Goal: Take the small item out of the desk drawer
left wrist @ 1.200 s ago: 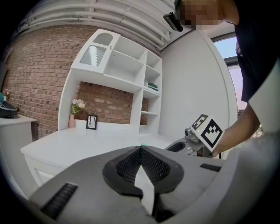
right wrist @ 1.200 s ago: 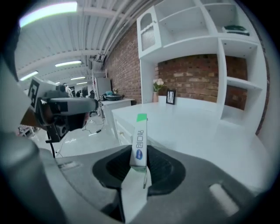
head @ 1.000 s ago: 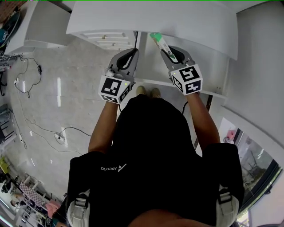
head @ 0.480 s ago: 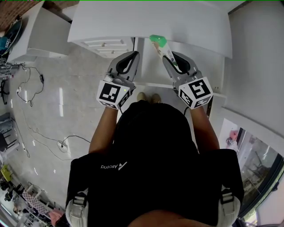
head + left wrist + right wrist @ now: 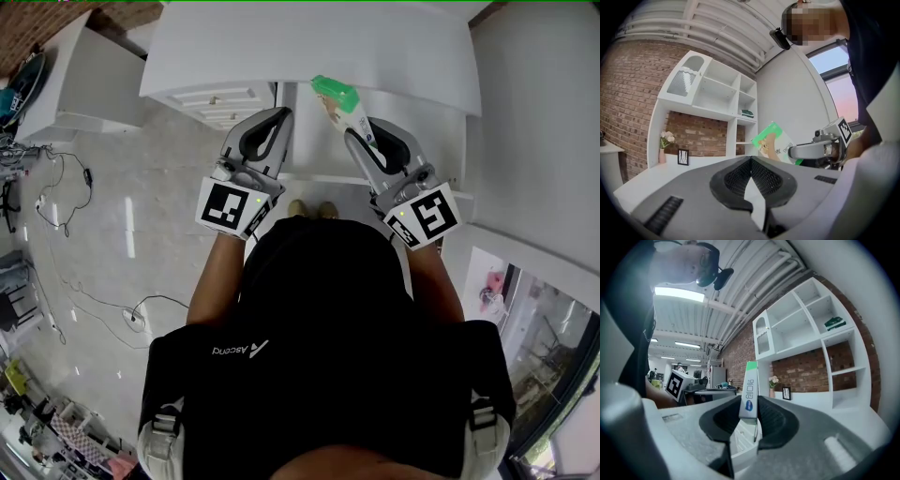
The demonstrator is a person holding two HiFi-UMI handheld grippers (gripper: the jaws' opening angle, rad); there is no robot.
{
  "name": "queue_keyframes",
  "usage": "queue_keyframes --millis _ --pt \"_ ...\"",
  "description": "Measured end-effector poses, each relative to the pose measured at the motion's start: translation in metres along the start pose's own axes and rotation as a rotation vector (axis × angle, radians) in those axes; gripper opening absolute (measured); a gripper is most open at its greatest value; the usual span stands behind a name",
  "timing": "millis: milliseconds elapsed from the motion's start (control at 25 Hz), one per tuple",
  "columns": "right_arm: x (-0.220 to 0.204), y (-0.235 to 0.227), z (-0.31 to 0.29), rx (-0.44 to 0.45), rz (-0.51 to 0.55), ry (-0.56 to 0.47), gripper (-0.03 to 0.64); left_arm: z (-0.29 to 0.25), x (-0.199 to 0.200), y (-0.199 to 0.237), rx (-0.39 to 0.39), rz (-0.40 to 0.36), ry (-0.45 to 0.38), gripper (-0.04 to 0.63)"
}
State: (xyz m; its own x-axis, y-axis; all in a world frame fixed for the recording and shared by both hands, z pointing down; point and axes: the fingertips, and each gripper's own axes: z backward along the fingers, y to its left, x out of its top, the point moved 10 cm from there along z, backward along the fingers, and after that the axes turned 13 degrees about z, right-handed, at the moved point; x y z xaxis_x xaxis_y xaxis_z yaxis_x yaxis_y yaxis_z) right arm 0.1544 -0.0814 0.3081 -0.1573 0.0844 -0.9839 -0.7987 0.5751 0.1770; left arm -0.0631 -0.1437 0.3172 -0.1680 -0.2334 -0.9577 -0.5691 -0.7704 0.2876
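The room has a pale, glossy tiled floor point(image 5: 122, 234) with thin black cables point(image 5: 94, 281) trailing over it, and a red brick wall point(image 5: 628, 93). Against that wall stands a tall white open shelving unit point(image 5: 717, 108). A small vase of pale flowers point(image 5: 665, 140) and a small dark-framed picture point(image 5: 683, 156) sit on its low ledge.

In the head view, a wide white desk point(image 5: 375, 47) fills the top, with a white drawer unit point(image 5: 220, 94) under its left part. Below the desk's front edge a lower white surface juts toward the person; whether it is the pulled-out drawer cannot be told. The person, in a black top point(image 5: 319, 328), stands close to the desk with both arms raised in front.

The grey left gripper point(image 5: 272, 120) is held beside the right one. Its jaws are together, with nothing between them.

The grey right gripper point(image 5: 361, 129) is clamped on a thin, flat white carton with a green end point(image 5: 339, 98). The carton stands edge-on between the pads point(image 5: 749, 390) and sticks out well past the jaw tips, green end farthest out. It is held up in the air over the desk's front edge, clear of the surfaces. From the left gripper view its broad printed face point(image 5: 773, 143) shows just beyond the right gripper's tips point(image 5: 806, 151).
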Motion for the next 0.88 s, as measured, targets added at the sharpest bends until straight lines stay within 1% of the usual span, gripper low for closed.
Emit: queue_keyframes --millis 240,600,880 --pt "0.005 0.0 0.016 -0.014 0.014 -0.042 0.094 0.003 0.001 -0.012 -0.012 -0.021 -0.012 -0.002" --pt "0.007 0.003 0.028 -0.01 0.013 -0.054 0.094 0.008 0.004 -0.026 -0.005 -0.027 -0.02 -0.001" --pt "0.003 0.002 0.029 -0.016 0.006 -0.053 0.094 0.009 0.002 -0.024 0.008 -0.023 -0.025 0.0"
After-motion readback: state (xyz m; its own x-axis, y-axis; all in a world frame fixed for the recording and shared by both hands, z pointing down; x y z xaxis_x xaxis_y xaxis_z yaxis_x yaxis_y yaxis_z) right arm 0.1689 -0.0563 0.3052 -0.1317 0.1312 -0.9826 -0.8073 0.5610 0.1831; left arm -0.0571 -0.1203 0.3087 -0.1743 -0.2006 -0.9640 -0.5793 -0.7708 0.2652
